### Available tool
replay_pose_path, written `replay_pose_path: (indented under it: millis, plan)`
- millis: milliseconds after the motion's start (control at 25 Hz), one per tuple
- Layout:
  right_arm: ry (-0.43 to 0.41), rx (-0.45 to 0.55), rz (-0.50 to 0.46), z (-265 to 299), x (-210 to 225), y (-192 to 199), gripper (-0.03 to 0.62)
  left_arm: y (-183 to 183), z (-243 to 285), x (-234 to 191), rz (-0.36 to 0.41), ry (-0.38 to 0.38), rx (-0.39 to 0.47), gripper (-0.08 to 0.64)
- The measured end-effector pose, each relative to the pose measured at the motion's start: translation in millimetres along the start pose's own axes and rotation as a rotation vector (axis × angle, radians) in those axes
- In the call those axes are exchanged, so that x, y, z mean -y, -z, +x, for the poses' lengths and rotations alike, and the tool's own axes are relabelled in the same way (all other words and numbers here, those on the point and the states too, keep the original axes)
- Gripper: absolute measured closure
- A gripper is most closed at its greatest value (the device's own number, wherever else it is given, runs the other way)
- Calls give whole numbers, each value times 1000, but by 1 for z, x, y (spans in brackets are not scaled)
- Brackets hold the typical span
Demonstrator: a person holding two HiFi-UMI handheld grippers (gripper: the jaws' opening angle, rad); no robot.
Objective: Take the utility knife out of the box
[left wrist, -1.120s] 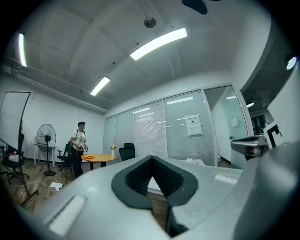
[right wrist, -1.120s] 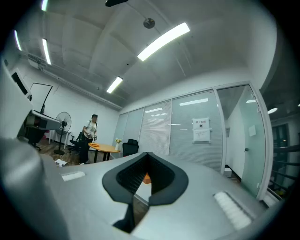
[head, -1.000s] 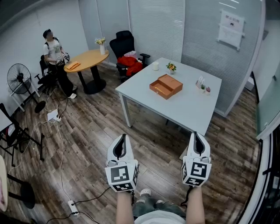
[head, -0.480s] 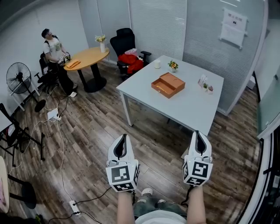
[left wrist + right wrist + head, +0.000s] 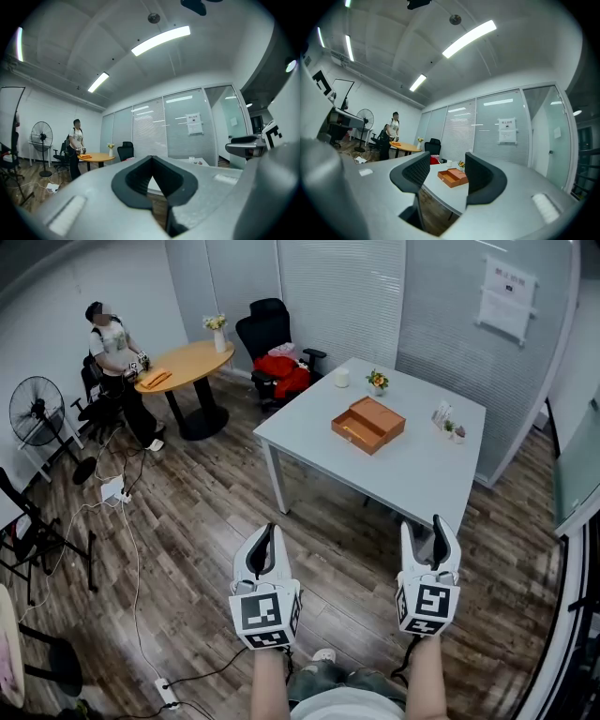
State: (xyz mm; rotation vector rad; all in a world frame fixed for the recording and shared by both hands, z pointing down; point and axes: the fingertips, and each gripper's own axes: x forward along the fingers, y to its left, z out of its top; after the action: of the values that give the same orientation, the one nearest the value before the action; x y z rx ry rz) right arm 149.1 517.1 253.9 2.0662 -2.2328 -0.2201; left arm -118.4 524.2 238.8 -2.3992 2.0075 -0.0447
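Box [image 5: 367, 425] contents too small (head view), poster [image 5: 507, 289] print illegible

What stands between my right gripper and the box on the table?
Nothing visible. Only floor and tabletop lie between the right gripper, jaws apart and empty, and the box. The knife is too small to make out.

The head camera looks steeply down from above on the left gripper [image 5: 267, 532] and right gripper [image 5: 422, 525], with the white table [image 5: 403, 474] far ahead of them. Each gripper camera sits close behind its own jaws, facing forward and slightly upward. All views share that table.
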Motion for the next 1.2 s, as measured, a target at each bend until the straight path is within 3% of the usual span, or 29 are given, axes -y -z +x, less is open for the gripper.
replay_pose_path:
  millis: [200,400,840,1200]
  plan:
    - [-15,-12,6,12,-18,6,267,5,14,-17,6,22,-5,560]
    - [-12,-34,9,20,-26,13,245,13,25,-27,3,36,-20,560]
    - [-15,-60,20,58,-21,27,250,32,61,-35,-22,27,-56,560]
    - [-76,-37,42,143,-14,34,265,35,134,-47,-22,-33,-53,560]
